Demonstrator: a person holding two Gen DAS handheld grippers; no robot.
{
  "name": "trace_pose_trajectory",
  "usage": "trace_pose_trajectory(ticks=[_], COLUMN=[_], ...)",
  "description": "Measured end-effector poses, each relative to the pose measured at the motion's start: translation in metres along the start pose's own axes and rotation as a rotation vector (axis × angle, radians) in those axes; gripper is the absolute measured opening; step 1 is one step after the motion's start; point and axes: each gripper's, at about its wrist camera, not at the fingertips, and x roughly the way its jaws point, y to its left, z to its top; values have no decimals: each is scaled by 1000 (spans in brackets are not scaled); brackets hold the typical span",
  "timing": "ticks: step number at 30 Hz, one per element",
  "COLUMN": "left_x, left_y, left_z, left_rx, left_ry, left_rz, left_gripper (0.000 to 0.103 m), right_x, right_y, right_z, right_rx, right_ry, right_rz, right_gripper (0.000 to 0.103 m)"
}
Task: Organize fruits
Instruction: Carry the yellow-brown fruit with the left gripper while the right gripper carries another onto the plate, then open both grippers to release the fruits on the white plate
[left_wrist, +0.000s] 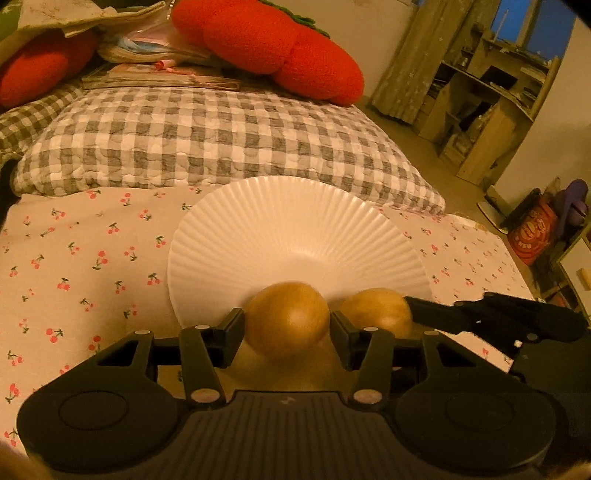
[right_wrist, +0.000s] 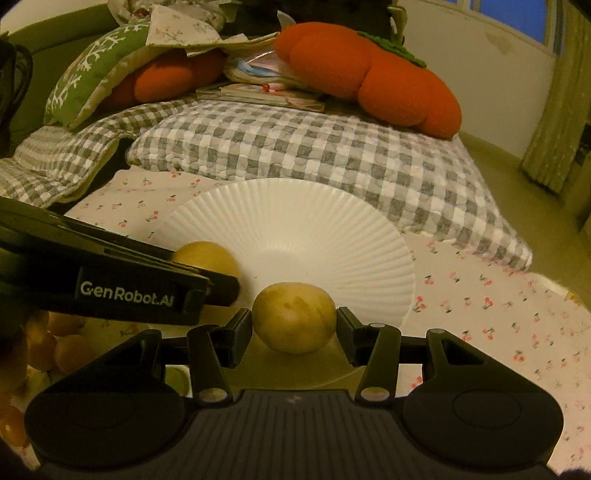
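plate (left_wrist: 258, 221): white, ribbed, smooth with a soft sheen
fruits (right_wrist: 294, 317): yellow-brown skin, smooth, matt
left claw (left_wrist: 287, 334): black matt plastic
quilt (right_wrist: 295, 147): puckered checked cloth
cushion (left_wrist: 266, 40): red knitted fabric, rough
sheet (left_wrist: 74, 258): thin printed cotton

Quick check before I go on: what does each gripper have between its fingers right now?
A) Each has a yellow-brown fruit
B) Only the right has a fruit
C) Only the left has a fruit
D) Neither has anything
A: the left gripper has one yellow-brown fruit between its fingers and the right gripper has a second fruit, both at the near rim of the white ribbed plate.
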Motion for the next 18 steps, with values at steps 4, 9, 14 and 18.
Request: trace_pose_trajectory(ticks=[4,9,14,18], left_x=[-5,-22,-46,-62], left_y=[0,5,13,16], left_z=[0,4,8,4], left_rx=[-7,-48,-109,-138], left_ry=[-5,-30,-59,-67], left_rz=[-22,-58,-62,-60], left_gripper=[45,49,55,58], right_x=[-6,-25,-53,-73], right_y=[-7,-12,-26,-37], right_z=[2,8,15,16], right_rx=[64,116,206,286], right_ry=[9,-16,-54,-82], right_rz=[56,72,42,40], right_gripper=[48,49,55,58])
